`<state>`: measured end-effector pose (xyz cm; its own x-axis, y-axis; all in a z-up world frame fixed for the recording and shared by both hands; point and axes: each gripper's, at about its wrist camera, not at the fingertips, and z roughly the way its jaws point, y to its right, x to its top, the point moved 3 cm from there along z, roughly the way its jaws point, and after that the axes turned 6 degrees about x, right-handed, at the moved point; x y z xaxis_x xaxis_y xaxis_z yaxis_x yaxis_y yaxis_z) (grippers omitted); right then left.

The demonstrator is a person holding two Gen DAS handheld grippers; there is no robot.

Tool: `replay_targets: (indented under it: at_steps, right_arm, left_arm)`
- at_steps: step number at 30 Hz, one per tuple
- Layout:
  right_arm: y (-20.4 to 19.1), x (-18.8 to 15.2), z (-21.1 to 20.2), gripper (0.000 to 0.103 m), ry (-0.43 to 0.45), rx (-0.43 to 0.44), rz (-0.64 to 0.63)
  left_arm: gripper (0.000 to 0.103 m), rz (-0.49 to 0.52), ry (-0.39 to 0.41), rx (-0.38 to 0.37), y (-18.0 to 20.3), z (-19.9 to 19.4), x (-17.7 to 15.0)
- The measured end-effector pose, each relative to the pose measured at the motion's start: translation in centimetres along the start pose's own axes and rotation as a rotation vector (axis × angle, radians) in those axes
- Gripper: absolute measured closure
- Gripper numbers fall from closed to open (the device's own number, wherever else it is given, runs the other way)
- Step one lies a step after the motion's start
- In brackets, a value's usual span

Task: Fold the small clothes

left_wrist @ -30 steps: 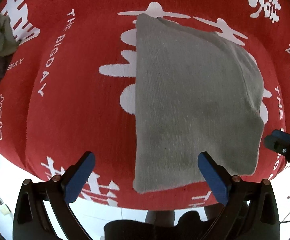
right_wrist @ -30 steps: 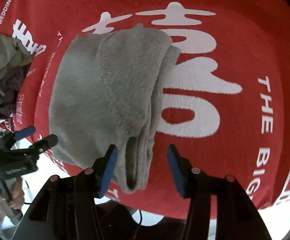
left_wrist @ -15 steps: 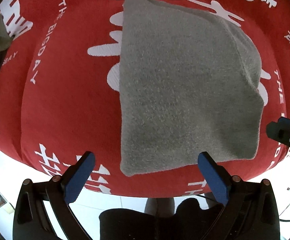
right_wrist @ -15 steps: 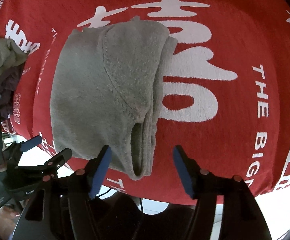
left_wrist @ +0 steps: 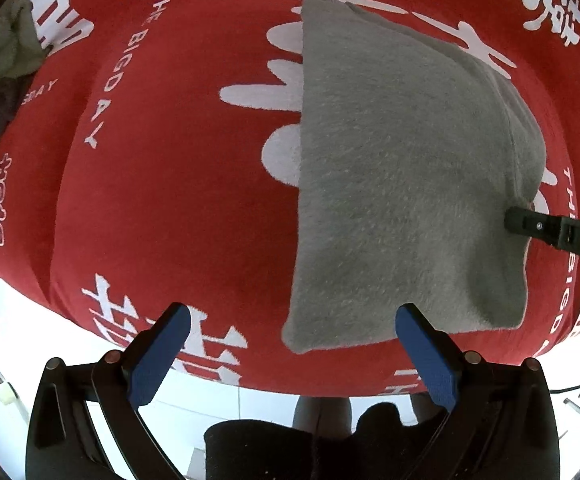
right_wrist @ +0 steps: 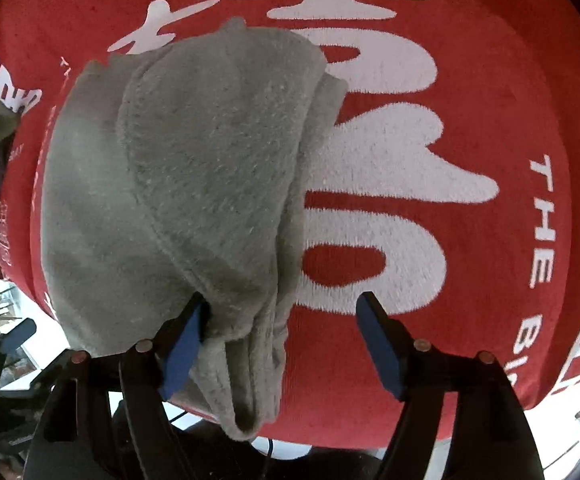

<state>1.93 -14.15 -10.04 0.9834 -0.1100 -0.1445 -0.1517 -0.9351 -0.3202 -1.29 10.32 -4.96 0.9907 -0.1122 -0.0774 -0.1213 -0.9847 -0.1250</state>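
Grey fleece garment [left_wrist: 402, 184] folded on the red printed desk cloth [left_wrist: 177, 184], near the front edge. Right tool [right_wrist: 279, 332] opening wide, straddling the bunched layered edge, left pad seemingly touching fleece, nothing clamped. Left tool [left_wrist: 290, 352] wide open above the near corner, empty. Best to gather every layer before closing, then carry the fold across evenly. Right view alone shows stacked layers; left view alone shows the flat, smooth outline and the far pile of clothes [left_wrist: 5, 60]
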Motion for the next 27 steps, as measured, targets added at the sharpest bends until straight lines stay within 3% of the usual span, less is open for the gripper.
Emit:
replay_targets:
  at_steps: [13, 21, 27]
  right_arm:
    - [0.0, -3.8, -4.5, 0.023, 0.021, -0.002, 0.055]
    - [-2.5, -5.1, -9.3, 0.023, 0.094, 0.044, 0.058]
    - [-4.8, -5.5, -12.4, 0.022, 0.161, 0.029, 0.018]
  left_arm:
    - [0.0, 0.03, 0.006, -0.012, 0.8, -2.6, -1.1]
    - [0.0, 0.048, 0.061, -0.019, 0.0, -6.6, -1.4]
    - [0.0, 0.059, 0.091, -0.022, 0.0, -8.9, -1.4]
